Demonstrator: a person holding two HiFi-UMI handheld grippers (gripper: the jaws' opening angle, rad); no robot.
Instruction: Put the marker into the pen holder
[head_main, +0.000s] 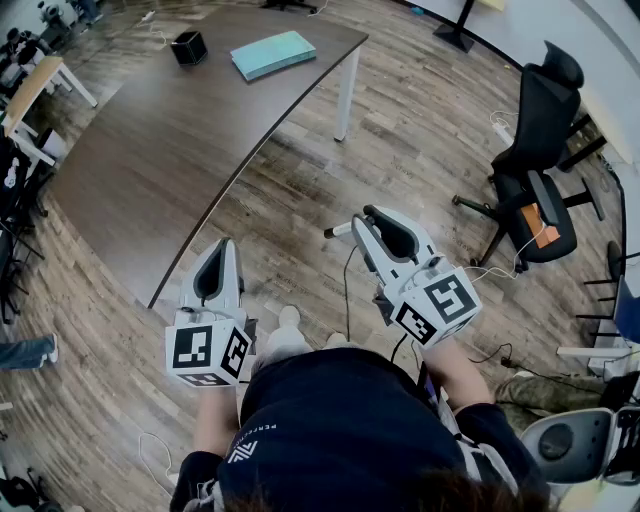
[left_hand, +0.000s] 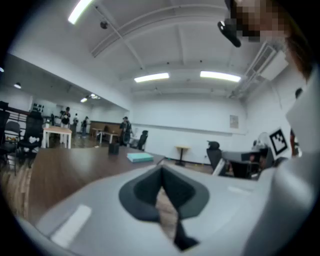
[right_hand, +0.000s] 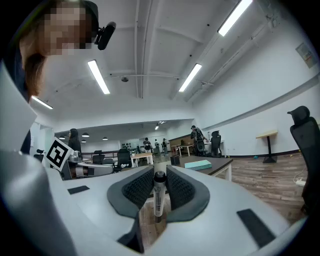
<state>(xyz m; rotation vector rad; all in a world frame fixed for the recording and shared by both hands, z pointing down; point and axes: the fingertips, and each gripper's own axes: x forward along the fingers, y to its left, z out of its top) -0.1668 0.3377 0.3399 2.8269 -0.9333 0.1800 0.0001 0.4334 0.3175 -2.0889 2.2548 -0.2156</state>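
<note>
white marker (right_hand: 159, 197) tight within the jaws of the right hand-held gripper (right_hand: 159, 174)

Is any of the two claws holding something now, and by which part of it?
The right claw holds the marker by its white barrel; the left claw is shut and empty.

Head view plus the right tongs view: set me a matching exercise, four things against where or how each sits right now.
Things:
1. marker
2. pen holder
3. book
4. office chair

Place or state:
a. on the floor, right of the table
b. clamped in the right tongs
c. teal, lying flat on the table
d. black, standing at the table's far end

Pairs: 1-b, 2-d, 3-c, 4-a
</note>
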